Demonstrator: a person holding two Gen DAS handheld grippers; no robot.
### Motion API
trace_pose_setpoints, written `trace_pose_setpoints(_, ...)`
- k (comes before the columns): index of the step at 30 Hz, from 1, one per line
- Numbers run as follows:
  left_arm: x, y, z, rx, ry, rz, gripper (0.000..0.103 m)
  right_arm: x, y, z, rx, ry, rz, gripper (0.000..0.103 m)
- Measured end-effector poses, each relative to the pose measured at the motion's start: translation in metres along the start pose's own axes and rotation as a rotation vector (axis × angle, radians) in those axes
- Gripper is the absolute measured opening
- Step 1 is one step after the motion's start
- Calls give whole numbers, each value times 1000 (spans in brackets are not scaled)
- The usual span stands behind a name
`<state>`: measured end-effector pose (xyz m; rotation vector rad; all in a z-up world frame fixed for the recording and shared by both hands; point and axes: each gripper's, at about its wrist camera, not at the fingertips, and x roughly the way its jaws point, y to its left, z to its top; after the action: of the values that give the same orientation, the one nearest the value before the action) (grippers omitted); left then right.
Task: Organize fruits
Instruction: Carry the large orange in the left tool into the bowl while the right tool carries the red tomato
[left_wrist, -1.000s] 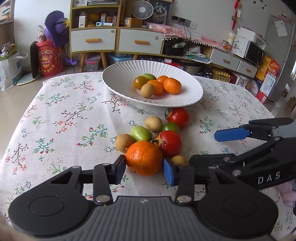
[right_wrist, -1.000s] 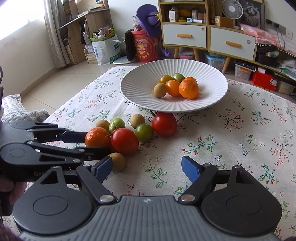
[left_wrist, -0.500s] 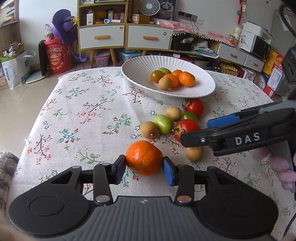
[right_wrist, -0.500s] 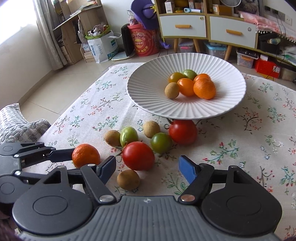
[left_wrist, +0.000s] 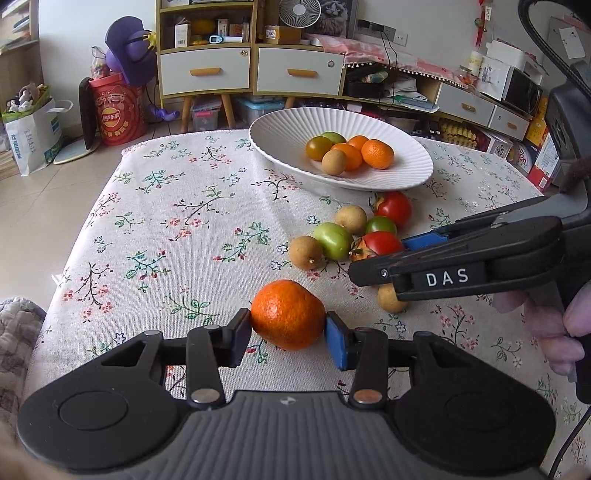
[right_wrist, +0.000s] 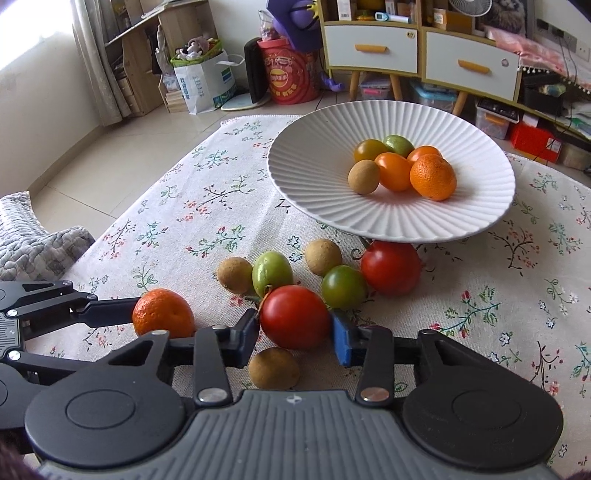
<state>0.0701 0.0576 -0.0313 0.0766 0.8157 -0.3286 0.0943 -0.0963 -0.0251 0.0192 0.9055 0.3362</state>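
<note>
- Clamping a round orange mandarin (left_wrist: 287, 319) between its two pads, the left gripper (left_wrist: 287, 334) holds the fruit at the near edge of the flower-printed tablecloth (left_wrist: 177, 221); from the right wrist view the same mandarin (right_wrist: 163, 313) sits at the near left, with the left gripper's black fingers (right_wrist: 99, 312) reaching in from the left edge.
- The right gripper (right_wrist: 294, 334) has its blue-padded fingers closed against the sides of a large red tomato (right_wrist: 294, 316) (both pads appear to touch its skin), and whether the tomato is lifted off the cloth cannot be told.
- Just beneath that tomato, nearer the camera, lies a small tan longan-like fruit (right_wrist: 274, 368).
- Beyond the held tomato the loose fruit is clustered: a dark green tomato (right_wrist: 343, 286) touching its far right side, a light green fruit (right_wrist: 272, 272) at its far left, two more tan round fruits (right_wrist: 235, 270) and (right_wrist: 323, 257), and a second red tomato (right_wrist: 390, 267) partly under the rim of the dish.
- The white ribbed ceramic dish (right_wrist: 314, 177) stands at the far side of the table and holds a pile of six fruits: a tan one, an orange mandarin, orange and yellow-green tomatoes.
- In the left wrist view the right gripper (left_wrist: 454, 271), marked DAS, reaches in from the right across the fruit cluster, held by a hand (left_wrist: 554, 328).
</note>
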Motion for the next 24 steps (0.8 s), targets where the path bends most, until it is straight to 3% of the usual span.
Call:
trace_pose_setpoints(15,-2,-1,4,-9,-11,-3,43,-17,-8,1,8,-38,25,37)
trace_pose_setpoints(24,-7,-11,24,-38,-53,-20,43,-33,-22,8,55,-92,18,37)
